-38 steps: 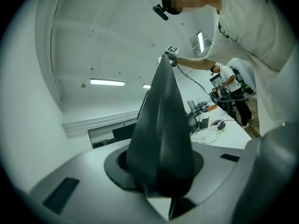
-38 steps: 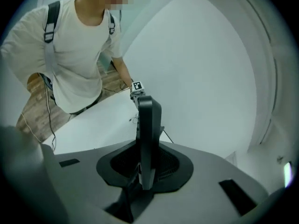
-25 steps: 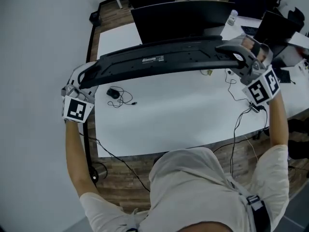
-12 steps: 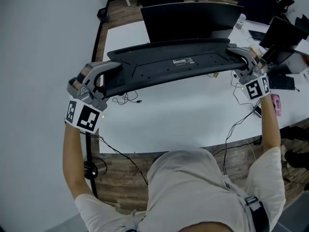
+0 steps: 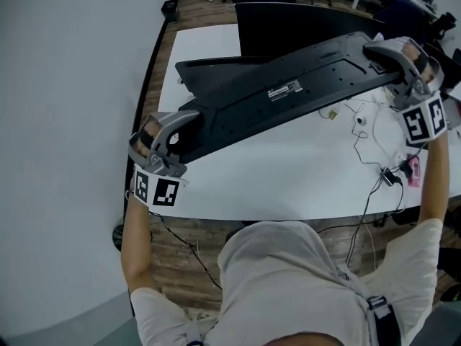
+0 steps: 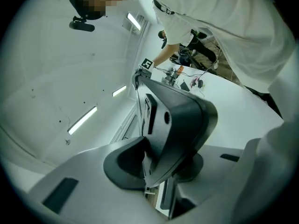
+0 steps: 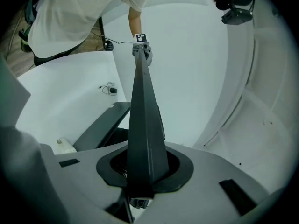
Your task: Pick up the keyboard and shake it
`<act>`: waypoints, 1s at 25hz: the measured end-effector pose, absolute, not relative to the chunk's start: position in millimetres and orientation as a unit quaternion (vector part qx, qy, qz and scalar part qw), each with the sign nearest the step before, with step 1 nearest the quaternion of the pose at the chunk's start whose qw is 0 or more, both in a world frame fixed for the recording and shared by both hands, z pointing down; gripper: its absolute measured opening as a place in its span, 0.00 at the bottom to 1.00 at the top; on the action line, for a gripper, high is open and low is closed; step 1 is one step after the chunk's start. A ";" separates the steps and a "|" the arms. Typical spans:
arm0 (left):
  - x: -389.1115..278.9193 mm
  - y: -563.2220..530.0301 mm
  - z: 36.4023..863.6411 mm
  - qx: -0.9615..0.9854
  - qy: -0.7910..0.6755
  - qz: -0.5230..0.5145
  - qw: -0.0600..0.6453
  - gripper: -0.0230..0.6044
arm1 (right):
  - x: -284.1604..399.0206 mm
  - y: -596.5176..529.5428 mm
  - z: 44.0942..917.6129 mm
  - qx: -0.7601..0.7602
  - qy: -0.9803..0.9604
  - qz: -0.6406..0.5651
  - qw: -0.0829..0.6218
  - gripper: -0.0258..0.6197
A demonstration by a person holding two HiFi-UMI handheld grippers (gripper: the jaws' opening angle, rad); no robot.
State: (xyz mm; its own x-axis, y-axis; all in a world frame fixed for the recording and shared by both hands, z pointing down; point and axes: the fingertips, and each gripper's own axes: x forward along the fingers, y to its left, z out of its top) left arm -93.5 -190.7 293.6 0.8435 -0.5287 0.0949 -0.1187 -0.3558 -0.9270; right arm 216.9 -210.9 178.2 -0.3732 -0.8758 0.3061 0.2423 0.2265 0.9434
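Observation:
The long black keyboard point(image 5: 288, 96) hangs in the air over the white table point(image 5: 288, 182), underside up with its label showing. It slants from near left to far right. My left gripper point(image 5: 189, 125) is shut on its left end. The jaws have just closed a little tighter with that end between them. In the left gripper view the keyboard point(image 6: 182, 120) is wedged between the dark pads of the left gripper point(image 6: 159, 167). My right gripper point(image 5: 385, 52) is shut on the right end. In the right gripper view the keyboard point(image 7: 145, 120) runs edge-on out of the right gripper point(image 7: 140, 181).
A black monitor point(image 5: 288, 24) stands at the table's back, just behind the keyboard. Loose cables point(image 5: 367, 132) and a small pink item point(image 5: 413, 171) lie at the right. A mouse with its cord point(image 7: 110, 90) lies on the table. A white wall lies close on the left.
The keyboard has gone from nearly level across the view to a slant. Its left end has dropped and come nearer with my left gripper. The right end has risen.

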 end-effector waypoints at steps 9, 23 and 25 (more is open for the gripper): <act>-75.4 -199.3 289.7 -0.842 0.228 -0.111 0.476 0.21 | 227.7 -164.7 150.8 0.263 -0.544 -0.568 0.559 0.19; -65.4 -229.4 272.6 -0.897 0.090 -0.176 0.394 0.23 | 246.6 -129.5 280.9 0.349 -0.721 -0.377 0.464 0.18; -69.3 -228.2 282.3 -0.911 0.079 -0.189 0.359 0.23 | 242.4 -129.9 298.0 0.326 -0.766 -0.334 0.443 0.18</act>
State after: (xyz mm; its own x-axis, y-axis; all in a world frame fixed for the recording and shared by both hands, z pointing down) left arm -69.3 -228.2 282.3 0.9164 -0.2787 0.2873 -0.0075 -0.7296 -0.6838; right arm 242.4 -129.9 298.0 -0.3946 -0.7948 0.4610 -0.2037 0.5649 0.7996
